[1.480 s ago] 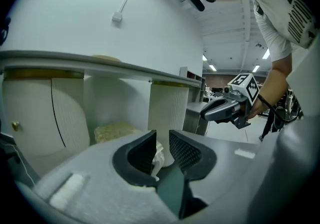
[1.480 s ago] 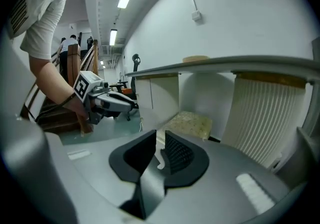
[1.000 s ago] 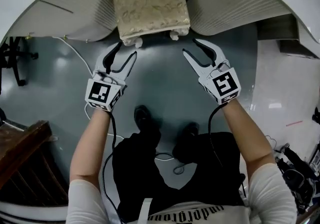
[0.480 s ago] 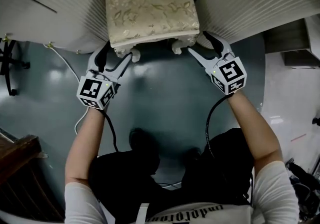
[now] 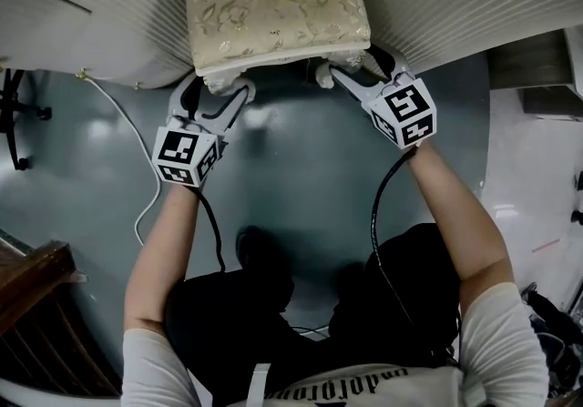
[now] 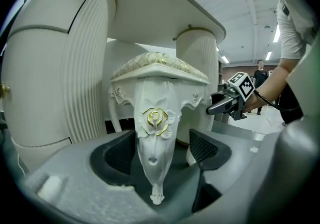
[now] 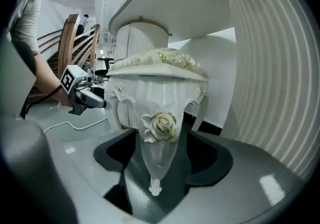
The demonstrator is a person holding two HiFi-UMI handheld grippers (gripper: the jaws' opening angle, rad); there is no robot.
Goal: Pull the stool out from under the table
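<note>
The stool [image 5: 273, 5] has a cream floral cushion and white carved legs, and stands between the table's two ribbed pedestals. My left gripper [image 5: 220, 92] is open around the front left leg [image 6: 156, 138], which stands between the pads without touching them; in the left gripper view the gripper [image 6: 162, 154] frames that leg. My right gripper [image 5: 353, 68] straddles the front right leg [image 7: 160, 143]. Its jaws are opening, with a gap on either side of the leg, as the right gripper view of the gripper [image 7: 160, 162] shows. Each gripper also appears in the other's view.
The white table's ribbed pedestals [image 5: 91, 23] [image 5: 455, 5] flank the stool closely. A white cable [image 5: 138, 205] lies on the grey floor at the left. A dark wooden chair [image 5: 36, 305] stands at the lower left. The person's feet [image 5: 260, 259] are behind the grippers.
Both grippers have moved forward from the open floor to the stool's front legs. Their jaws have widened, and each now has a leg between its pads.
</note>
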